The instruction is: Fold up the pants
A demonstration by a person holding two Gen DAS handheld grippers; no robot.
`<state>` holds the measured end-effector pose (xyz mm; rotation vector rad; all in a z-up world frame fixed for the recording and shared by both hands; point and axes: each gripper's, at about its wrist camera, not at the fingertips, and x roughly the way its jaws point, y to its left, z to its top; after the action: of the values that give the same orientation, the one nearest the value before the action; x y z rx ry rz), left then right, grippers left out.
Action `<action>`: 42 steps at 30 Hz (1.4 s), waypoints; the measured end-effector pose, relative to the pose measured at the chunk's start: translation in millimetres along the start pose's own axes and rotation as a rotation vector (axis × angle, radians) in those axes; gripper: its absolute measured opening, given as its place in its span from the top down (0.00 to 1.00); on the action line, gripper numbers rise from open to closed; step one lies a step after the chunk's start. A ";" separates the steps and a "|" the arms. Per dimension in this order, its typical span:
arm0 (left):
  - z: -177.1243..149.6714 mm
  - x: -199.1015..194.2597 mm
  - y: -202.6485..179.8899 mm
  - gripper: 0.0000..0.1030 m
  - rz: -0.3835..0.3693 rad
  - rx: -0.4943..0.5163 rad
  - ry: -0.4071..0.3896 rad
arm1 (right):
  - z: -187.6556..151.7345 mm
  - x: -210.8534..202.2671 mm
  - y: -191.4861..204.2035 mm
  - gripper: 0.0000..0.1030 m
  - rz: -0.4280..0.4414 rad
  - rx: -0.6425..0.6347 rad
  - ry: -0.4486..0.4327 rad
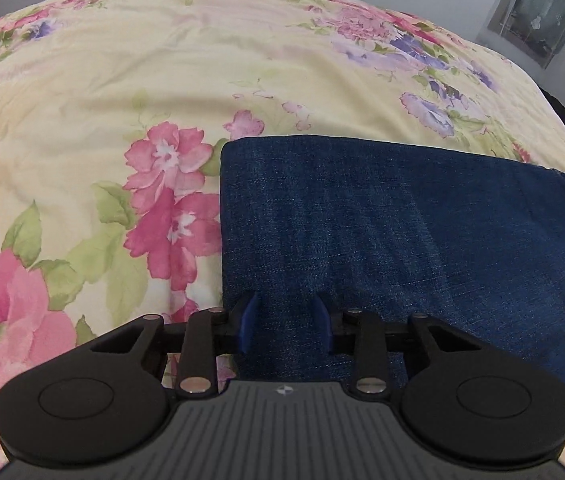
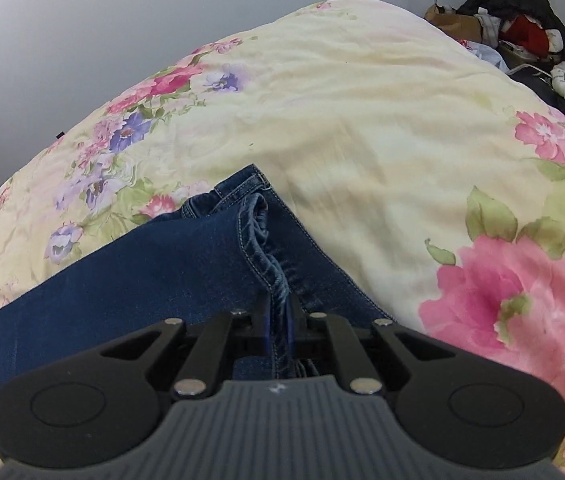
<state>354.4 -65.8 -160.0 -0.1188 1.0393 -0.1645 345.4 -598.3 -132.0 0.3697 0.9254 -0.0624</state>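
Left claw (image 1: 285,322) apart over flat pants (image 1: 402,220); right claw (image 2: 278,320) seemingly clamped on hems (image 2: 272,264).

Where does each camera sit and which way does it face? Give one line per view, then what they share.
Left wrist: rides on the left gripper, facing forward and down over the folded jeans on the floral bedspread; its blue fingers stand apart.
Right wrist: rides on the right gripper, facing along the bed toward a clothes pile; its fingers pinch the jeans' bunched seam.
Shared: the jeans and the bedspread.
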 end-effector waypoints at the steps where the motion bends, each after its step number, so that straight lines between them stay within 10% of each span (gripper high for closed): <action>1: -0.9 -1.0 0.8 0.61 -0.003 -0.004 -0.004 | -2.2 -4.4 2.9 0.98 -0.010 -0.008 0.007; 5: -2.0 -5.2 5.5 0.62 -0.024 -0.005 -0.004 | 15.9 -24.7 24.0 0.99 -0.022 -0.016 -0.021; 12: -5.6 -7.5 9.7 0.65 -0.042 -0.058 -0.037 | 47.5 -99.3 93.9 1.00 0.038 -0.217 -0.357; 18: -6.9 -6.7 6.9 0.64 -0.056 -0.061 -0.051 | 6.5 -3.1 42.2 1.00 -0.209 -0.150 -0.064; 23: -5.8 -13.9 12.2 0.55 -0.097 -0.095 -0.066 | -9.0 12.6 31.4 1.00 -0.212 -0.085 -0.096; 26: -7.5 -23.2 19.7 0.50 -0.110 -0.118 -0.095 | -5.1 -7.3 20.0 0.86 -0.165 -0.013 -0.114; 28: -8.4 -28.5 24.3 0.50 -0.091 -0.110 -0.112 | -5.7 -29.2 9.1 0.59 -0.111 0.038 -0.147; 42: -13.7 -38.1 36.2 0.50 -0.078 -0.178 -0.126 | -64.9 -32.4 -43.8 0.64 0.184 0.625 -0.119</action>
<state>326.5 -23.2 -141.0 -0.3275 0.9234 -0.1334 266.7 -620.7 -154.1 1.0179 0.7344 -0.2049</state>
